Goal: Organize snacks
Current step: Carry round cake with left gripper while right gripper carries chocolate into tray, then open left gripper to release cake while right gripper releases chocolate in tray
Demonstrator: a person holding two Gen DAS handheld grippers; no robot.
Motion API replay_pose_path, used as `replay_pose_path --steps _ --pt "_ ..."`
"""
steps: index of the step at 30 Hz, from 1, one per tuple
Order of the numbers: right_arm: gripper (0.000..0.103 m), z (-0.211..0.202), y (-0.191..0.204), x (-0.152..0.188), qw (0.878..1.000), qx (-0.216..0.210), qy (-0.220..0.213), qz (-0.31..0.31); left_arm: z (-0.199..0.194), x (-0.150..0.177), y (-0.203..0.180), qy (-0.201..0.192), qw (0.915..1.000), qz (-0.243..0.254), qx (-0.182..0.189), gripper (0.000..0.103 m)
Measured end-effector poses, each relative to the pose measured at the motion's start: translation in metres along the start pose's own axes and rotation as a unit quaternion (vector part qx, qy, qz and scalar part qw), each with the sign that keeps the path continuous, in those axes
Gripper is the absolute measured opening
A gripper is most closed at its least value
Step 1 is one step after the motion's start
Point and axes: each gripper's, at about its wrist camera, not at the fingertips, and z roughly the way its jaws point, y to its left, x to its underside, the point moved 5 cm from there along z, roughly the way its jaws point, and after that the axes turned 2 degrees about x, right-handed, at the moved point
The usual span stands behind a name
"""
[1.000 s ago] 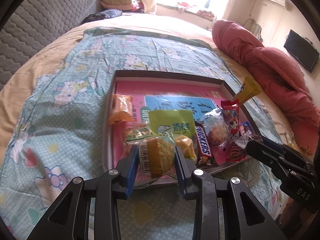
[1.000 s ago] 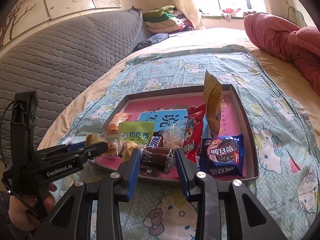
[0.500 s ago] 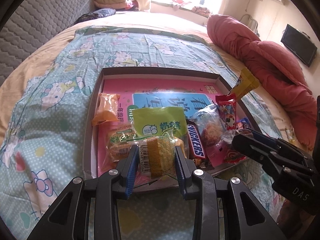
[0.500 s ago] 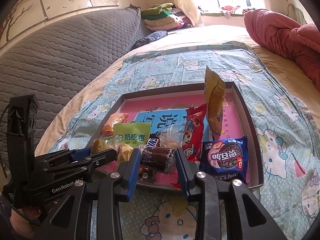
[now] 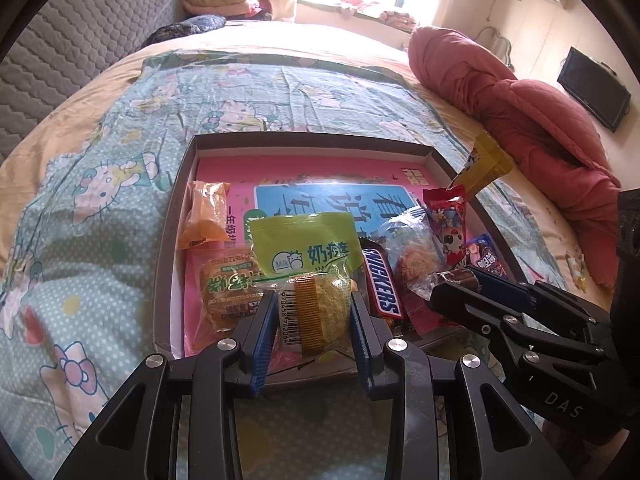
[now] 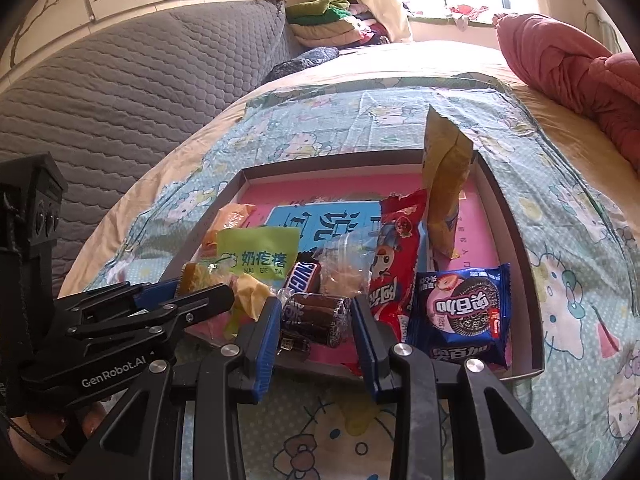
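A shallow brown box [image 5: 182, 200] with a pink lining lies on the bed and holds several snacks. My left gripper [image 5: 314, 314] is shut on a yellow cake in a clear wrapper [image 5: 320, 312], over the box's near edge. My right gripper [image 6: 314, 318] is shut on a dark chocolate roll in a clear wrapper [image 6: 316, 316], also over the near edge. The box [image 6: 516, 236] holds a green milk-snack packet [image 5: 306, 242], a Snickers bar [image 5: 382, 290], a red packet [image 6: 394, 264] and a blue cookie packet [image 6: 460, 314].
A blue cartoon-print sheet [image 5: 240, 92] covers the bed under the box. A red quilt [image 5: 532, 116] lies to the right. A grey quilted headboard [image 6: 132, 80] rises on the left. Folded clothes [image 6: 328, 20] are stacked at the far end. A yellow packet [image 6: 444, 184] stands upright in the box.
Both grippers have moved forward toward the box, each still holding its snack. The box looks larger and nearer in both views.
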Motion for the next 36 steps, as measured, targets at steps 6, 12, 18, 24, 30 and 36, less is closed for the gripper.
replay_pose_path --steps 6,12,18,24,30,36 --pt "0.036 0.0 -0.001 0.0 1.0 0.005 -0.001 -0.001 0.001 0.0 0.0 0.0 1.0 0.001 0.001 0.036" --pt "0.036 -0.001 0.0 0.0 1.0 0.008 -0.002 -0.004 0.0 0.0 -0.001 0.0 1.0 0.0 0.007 0.036" --pt "0.036 -0.003 0.0 -0.001 1.0 0.01 -0.008 -0.006 -0.001 0.0 -0.004 0.001 0.9999 0.001 0.014 0.04" --pt "0.036 -0.006 -0.003 -0.001 1.0 0.015 -0.01 -0.005 -0.002 -0.001 -0.007 0.0 0.9999 0.007 0.015 0.049" --pt "0.038 -0.007 -0.007 -0.003 1.0 0.021 -0.012 0.001 -0.003 -0.001 -0.008 0.0 0.9999 0.007 0.016 0.054" --pt "0.04 -0.008 -0.011 -0.004 1.0 0.028 -0.014 0.005 -0.003 -0.001 -0.007 0.001 0.9999 0.006 0.012 0.061"
